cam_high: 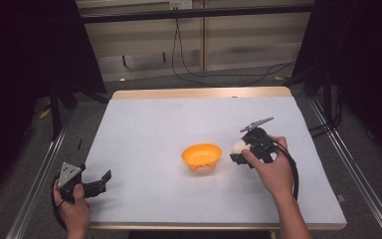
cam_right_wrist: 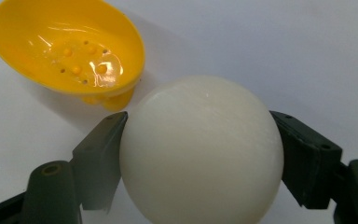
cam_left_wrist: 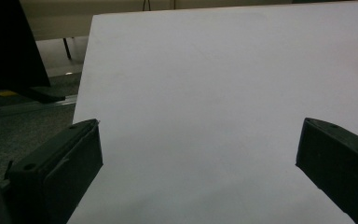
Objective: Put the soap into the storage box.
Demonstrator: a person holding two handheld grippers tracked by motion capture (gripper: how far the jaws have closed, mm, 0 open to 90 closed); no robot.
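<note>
white ball point(cam_right_wrist: 200, 154) base cropped, jaws cover sides

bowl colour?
Orange-yellow bowl, glossy inside; clearest in the right gripper view.

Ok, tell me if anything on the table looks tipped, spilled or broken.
Nothing stands out. The orange bowl sits upright and intact on the white table; the right tongs grip a whole white ball beside it. No spills.
</note>
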